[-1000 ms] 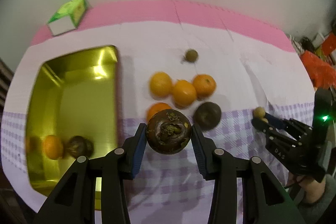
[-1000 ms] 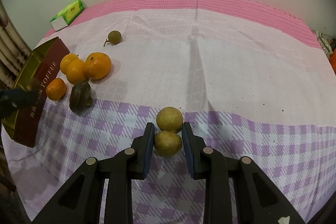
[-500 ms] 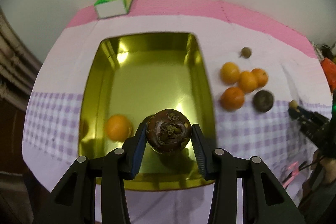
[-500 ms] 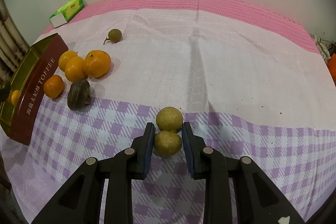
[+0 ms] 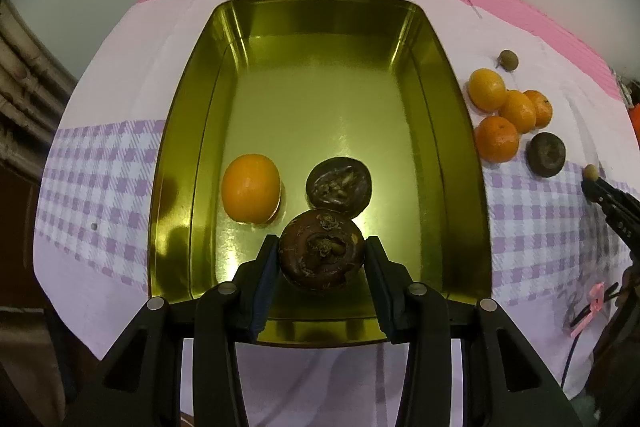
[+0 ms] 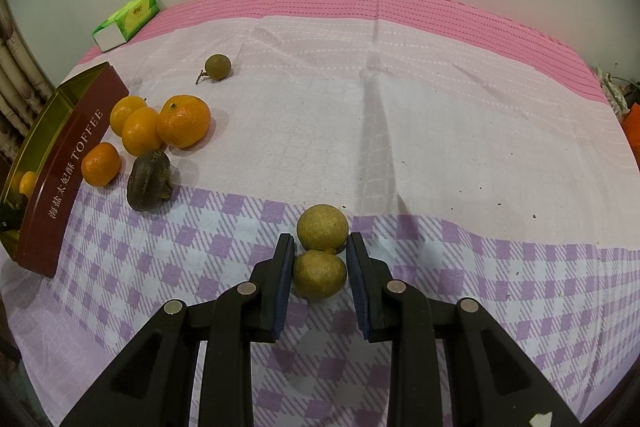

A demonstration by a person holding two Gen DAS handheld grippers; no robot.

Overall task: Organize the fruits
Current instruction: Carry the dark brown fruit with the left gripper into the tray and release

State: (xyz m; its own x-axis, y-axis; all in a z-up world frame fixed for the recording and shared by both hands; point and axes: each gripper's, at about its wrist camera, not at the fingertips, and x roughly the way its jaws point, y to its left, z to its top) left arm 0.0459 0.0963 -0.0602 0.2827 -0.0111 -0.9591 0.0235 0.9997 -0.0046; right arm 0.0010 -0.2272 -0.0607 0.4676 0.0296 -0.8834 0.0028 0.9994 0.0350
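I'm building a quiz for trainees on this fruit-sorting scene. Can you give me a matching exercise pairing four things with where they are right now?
Things:
1. dark brown fruit
2. orange
3. yellow-green fruit
4. green tissue box

Places:
A. at the far edge of the cloth, near the wall
B. between the right tongs, on the checked cloth
C. lying inside the gold tin
D. held in the left tongs, above the tin

Pairs: 1-D, 2-C, 3-B, 4-A
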